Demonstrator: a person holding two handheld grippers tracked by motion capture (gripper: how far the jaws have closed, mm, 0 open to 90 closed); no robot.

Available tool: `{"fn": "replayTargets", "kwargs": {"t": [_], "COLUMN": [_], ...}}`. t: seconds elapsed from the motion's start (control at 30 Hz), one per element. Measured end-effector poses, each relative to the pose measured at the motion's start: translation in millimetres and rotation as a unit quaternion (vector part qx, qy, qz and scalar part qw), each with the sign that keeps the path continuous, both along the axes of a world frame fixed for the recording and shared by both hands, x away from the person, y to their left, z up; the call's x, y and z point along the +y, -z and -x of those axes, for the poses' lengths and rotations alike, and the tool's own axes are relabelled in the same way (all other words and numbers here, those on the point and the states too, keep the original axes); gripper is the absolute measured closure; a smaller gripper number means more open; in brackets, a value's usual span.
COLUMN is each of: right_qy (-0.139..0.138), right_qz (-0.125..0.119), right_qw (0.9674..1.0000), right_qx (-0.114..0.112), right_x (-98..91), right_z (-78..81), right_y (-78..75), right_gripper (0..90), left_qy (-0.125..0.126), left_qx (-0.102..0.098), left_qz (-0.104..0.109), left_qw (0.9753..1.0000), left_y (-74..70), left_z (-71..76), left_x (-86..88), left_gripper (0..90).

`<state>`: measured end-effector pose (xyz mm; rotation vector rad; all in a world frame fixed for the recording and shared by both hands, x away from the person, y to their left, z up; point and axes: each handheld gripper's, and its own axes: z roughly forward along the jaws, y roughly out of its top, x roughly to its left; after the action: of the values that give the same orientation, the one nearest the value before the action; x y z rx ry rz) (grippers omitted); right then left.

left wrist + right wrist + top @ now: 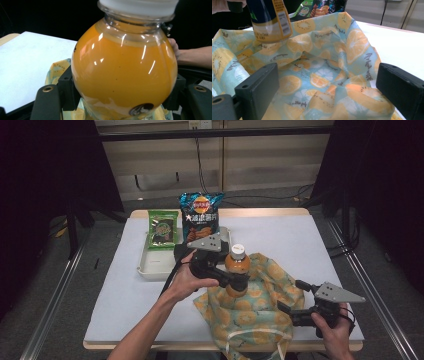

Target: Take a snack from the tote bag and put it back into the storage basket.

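A round bottle of orange drink (237,265) with a white cap hangs upright over a cloth bag (255,315) printed with orange slices. My left gripper (237,280) is shut on the bottle's belly, and in the left gripper view the bottle (122,72) sits between both black jaws of that gripper (122,95). The bottle's labelled base (270,22) hovers just above the bag's folds (324,62). My right gripper (291,296) stands open at the bag's right edge. In its own view the right gripper (329,87) has loose cloth lying between its jaws, not pressed.
At the back left stands a white tray (150,267) with a green snack packet (163,230) and a blue chip bag (201,215). The white table cover (310,245) ends close to my right hand. Dark curtains flank the table.
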<state>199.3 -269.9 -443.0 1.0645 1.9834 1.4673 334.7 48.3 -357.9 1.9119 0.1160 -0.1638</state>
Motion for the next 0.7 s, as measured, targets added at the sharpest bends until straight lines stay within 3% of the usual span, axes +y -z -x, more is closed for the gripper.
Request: {"fn": "replayTargets", "kwargs": {"t": [0.4,0.7], "right_qy": [-0.002,-0.007], "right_qz": [-0.001,0.001], "right_qw": [1.0000,1.0000], "right_qx": [0.002,0.000], "right_x": [-1.4,0.4], "right_z": [-2.1,-1.9], "right_y": [1.5,0.9], "right_gripper": [3.9,3.9], "left_qy": [-0.038,-0.050], "left_qx": [-0.010,-0.013], "left_qz": [-0.003,-0.002], "left_qw": [0.9992,0.9986], "left_y": [-8.5,-12.1], "left_z": [-10.0,-12.0], "left_x": [31.0,44.1], "left_gripper": [32.0,32.0]}}
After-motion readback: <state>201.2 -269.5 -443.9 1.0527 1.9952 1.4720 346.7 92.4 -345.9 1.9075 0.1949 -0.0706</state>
